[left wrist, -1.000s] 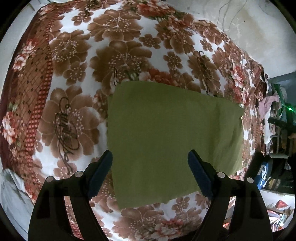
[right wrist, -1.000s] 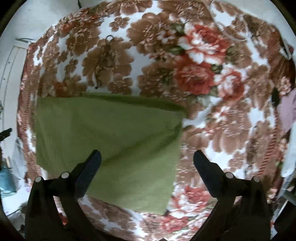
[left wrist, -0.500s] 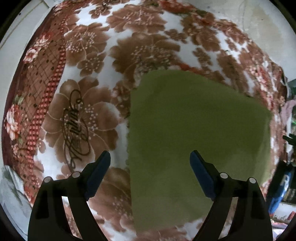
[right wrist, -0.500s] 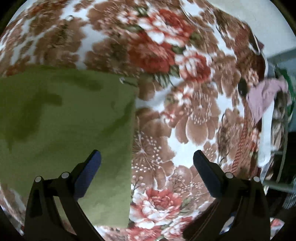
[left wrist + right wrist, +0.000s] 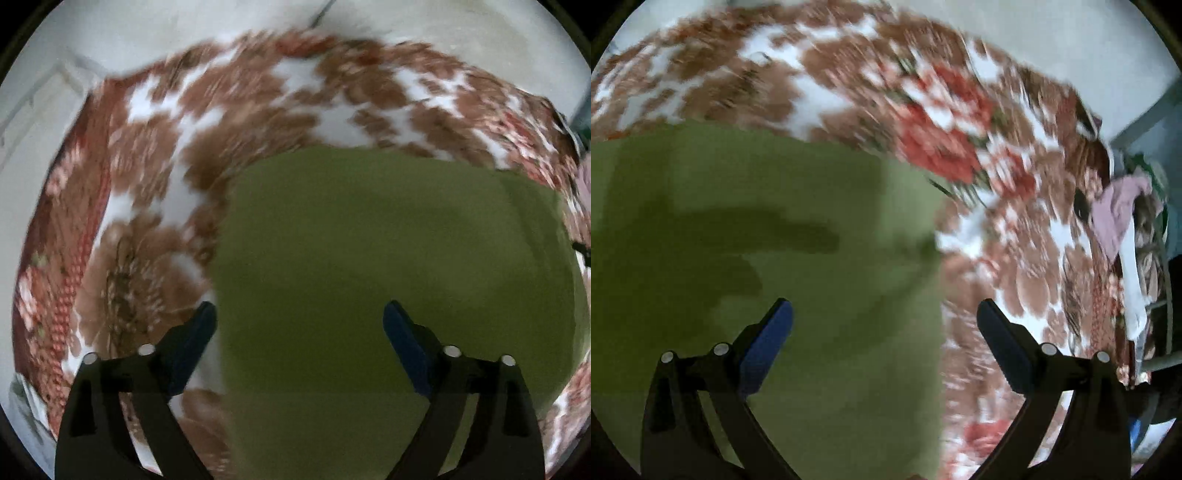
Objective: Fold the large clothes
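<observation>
Both grippers [image 5: 299, 325] [image 5: 884, 321] dropped over green cloth [image 5: 388, 258]

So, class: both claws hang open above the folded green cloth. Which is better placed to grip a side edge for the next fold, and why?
Probably the right claw: the green cloth has its side edge running squarely between its open fingers. The left claw, jaws opening, has the edge beside one finger.

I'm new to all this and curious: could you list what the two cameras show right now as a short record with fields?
Surface: floral blanket, brown and red flowers on white
Garment: green cloth, folded flat on the blanket
Left gripper: jaws opening, nothing clamped, straddling the cloth's left edge
Right gripper: open, empty, straddling the cloth's right edge
Background: pink clothing heaped at the far right
Image quality: blurred
</observation>
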Demonstrator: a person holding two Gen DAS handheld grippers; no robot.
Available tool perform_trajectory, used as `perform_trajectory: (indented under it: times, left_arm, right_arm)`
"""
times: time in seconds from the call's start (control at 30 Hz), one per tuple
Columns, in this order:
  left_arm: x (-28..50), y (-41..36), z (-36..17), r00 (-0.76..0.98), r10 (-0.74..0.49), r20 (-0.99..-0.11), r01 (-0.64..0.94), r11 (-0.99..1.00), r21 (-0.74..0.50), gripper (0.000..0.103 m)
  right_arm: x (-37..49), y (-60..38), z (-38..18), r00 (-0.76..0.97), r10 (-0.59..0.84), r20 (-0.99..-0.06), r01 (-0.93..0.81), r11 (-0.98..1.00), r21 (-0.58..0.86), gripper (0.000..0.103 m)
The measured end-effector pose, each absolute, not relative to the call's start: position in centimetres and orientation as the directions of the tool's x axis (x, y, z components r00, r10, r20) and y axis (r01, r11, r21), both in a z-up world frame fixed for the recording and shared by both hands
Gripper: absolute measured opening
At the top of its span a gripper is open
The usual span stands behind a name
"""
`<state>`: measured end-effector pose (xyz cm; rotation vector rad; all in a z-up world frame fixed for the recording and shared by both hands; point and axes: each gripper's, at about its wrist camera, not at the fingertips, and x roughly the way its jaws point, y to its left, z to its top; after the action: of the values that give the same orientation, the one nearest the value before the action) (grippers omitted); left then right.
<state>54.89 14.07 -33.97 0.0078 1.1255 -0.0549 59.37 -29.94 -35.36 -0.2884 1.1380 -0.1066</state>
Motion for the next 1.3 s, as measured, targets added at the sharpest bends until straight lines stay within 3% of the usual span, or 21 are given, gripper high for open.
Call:
perform_trajectory:
  times: [0.17, 0.3, 0.57, 0.73, 1.03, 1.3]
  left_arm:
    - [54.5, 7.0, -34.6, 0.496, -0.108, -0.862, 0.055, 0.994, -0.093, 0.098]
    - [54.0, 5.1, -37.2, 0.517, -0.060, -0.854, 0.036, 0.998, -0.049, 0.098]
    - [51.8, 11.2, -40.3, 0.491, 0.077, -0.867, -0.050, 0.997, 0.060, 0.099]
    - [49.1, 13.4, -38.7, 0.503, 0.187, -0.844, -0.048, 0.981, 0.188, 0.098]
    - [39.9, 13.6, -33.0, 0.569, 0.147, -0.809, -0.176, 0.983, 0.055, 0.098]
    - [30.7, 12.8, -36.5, 0.560, 0.058, -0.826, -0.336, 0.928, -0.163, 0.098]
  right_arm:
    - [57.9, -23.0, -36.3, 0.463, -0.140, -0.875, -0.070, 0.978, -0.194, 0.098]
    - [57.2, -22.2, -38.0, 0.504, -0.155, -0.850, -0.064, 0.974, -0.215, 0.098]
    - [55.6, -26.9, -39.1, 0.541, -0.247, -0.804, -0.045, 0.946, -0.320, 0.098]
    - [54.7, -30.6, -38.6, 0.504, -0.300, -0.810, 0.032, 0.944, -0.329, 0.098]
    - [51.8, -28.4, -34.8, 0.544, -0.236, -0.805, -0.014, 0.957, -0.289, 0.098]
    - [50.6, -24.2, -34.2, 0.555, -0.164, -0.816, -0.081, 0.965, -0.249, 0.098]
